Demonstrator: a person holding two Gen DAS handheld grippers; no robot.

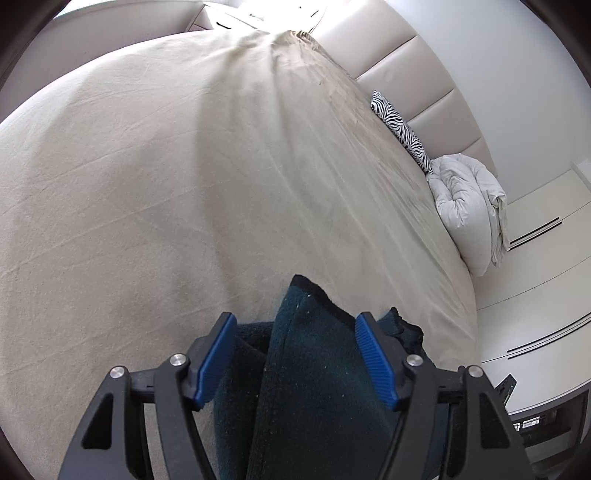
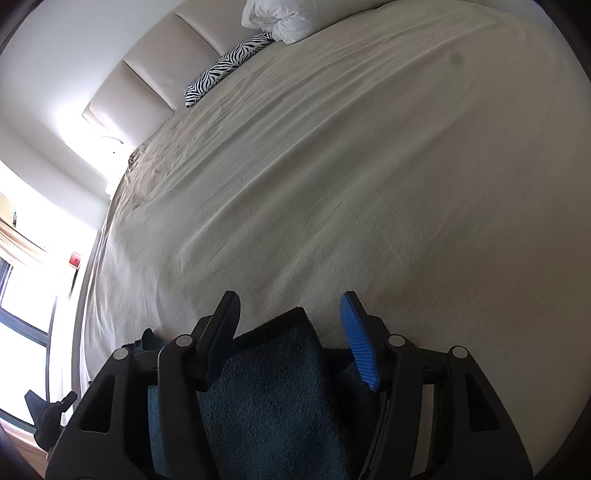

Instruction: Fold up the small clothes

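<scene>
A: Left wrist view first. What surface is this?

B: A wide bed covered by a beige sheet (image 1: 184, 166), lightly creased, with daylight washing out the far end. A padded cream headboard (image 1: 417, 85) runs along the right. Against it lie a zebra-print pillow (image 1: 400, 129) and, just beside that, a bundled white duvet (image 1: 469, 206). White cabinet fronts with dark handle slots (image 1: 535, 229) fill the right edge.

A: And the gripper?

B: The left gripper (image 1: 295, 358) stands with its blue pads apart. The dark teal garment (image 1: 314, 376) lies on the sheet between them, a folded ridge rising up the middle; the pads do not press on it.

A: Now the right wrist view.

B: Same beige sheet (image 2: 351, 166), headboard (image 2: 147, 70) top left, zebra pillow (image 2: 225, 70) and white duvet (image 2: 280, 18) at the top. A bright window (image 2: 22, 295) sits at the left edge.

A: The gripper there?

B: The right gripper (image 2: 291, 336) is likewise parted, with the teal garment (image 2: 269, 391) between the fingers, its edge near the left finger, clear of the right one.
</scene>
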